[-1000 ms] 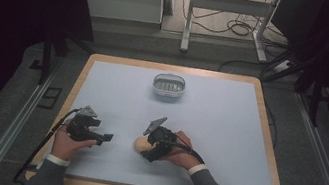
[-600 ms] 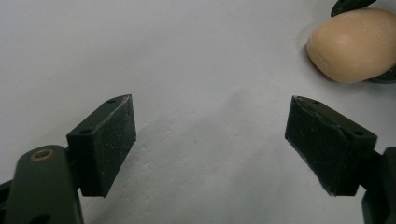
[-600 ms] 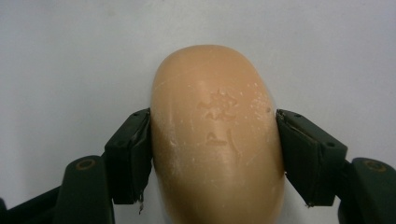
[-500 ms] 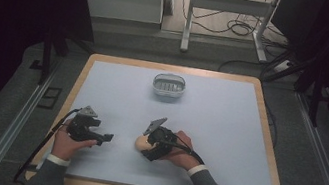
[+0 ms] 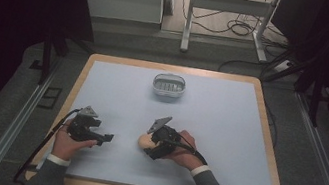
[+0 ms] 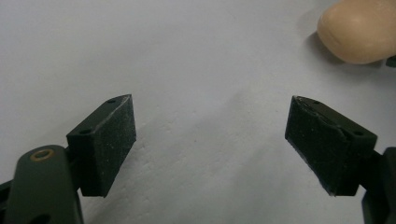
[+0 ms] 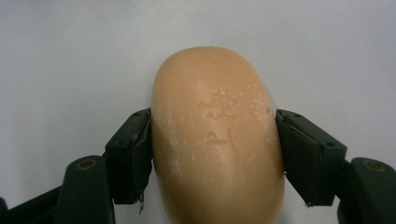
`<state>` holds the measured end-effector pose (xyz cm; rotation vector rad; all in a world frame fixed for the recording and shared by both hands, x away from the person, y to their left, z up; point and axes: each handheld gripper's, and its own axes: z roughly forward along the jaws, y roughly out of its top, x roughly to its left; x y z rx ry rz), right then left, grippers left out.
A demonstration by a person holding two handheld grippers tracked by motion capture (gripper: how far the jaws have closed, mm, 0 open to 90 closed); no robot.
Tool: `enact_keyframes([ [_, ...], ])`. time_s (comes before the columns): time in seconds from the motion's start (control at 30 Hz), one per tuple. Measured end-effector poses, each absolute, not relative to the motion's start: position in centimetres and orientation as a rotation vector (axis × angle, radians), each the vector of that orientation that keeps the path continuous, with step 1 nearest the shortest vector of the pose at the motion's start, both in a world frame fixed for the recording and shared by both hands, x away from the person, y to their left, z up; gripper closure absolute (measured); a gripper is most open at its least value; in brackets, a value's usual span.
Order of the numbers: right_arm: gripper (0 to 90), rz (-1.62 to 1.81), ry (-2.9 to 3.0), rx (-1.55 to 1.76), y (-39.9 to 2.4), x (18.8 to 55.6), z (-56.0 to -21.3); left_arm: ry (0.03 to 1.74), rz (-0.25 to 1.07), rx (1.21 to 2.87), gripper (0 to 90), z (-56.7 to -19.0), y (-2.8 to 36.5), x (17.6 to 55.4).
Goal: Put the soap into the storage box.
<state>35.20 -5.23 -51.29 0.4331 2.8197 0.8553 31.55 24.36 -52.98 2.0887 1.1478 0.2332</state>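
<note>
Two grippers | right gripper clamped the soap, ready to lift toward the dish | left gripper wide open, empty, beside the soap

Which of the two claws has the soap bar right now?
The right claw: its pads press both sides of the tan soap bar, having just closed on it. The left claw stands open over bare table, the soap off beside it.

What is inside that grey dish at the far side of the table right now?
The grey dish shows only a ribbed floor in the high view, with nothing lying in it. The inside of its near wall is hidden by the rim. The soap bar sits clamped in the right gripper.
</note>
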Motion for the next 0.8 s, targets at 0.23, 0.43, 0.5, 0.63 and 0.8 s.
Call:
enact_keyframes([
  [0.23, 31.6, 0.878, 2.798, 0.463, -6.0, 35.6, -50.5, 1.147, 0.231, 2.088, 16.6, -53.1, 24.3, 31.6],
  [0.43, 31.6, 0.883, 2.78, 0.483, -6.6, 35.9, -50.0, 1.145, 0.226, 2.094, 16.6, -53.1, 24.3, 31.6],
  [0.5, 31.6, 0.89, 2.777, 0.488, -6.7, 36.0, -49.9, 1.146, 0.225, 2.094, 16.6, -53.1, 24.2, 31.6],
  [0.63, 31.7, 0.897, 2.771, 0.5, -6.9, 36.1, -49.8, 1.147, 0.224, 2.095, 16.6, -53.2, 24.2, 31.6],
  [0.8, 31.7, 0.906, 2.766, 0.519, -7.2, 36.4, -49.7, 1.146, 0.221, 2.097, 16.6, -53.2, 24.2, 31.7],
])
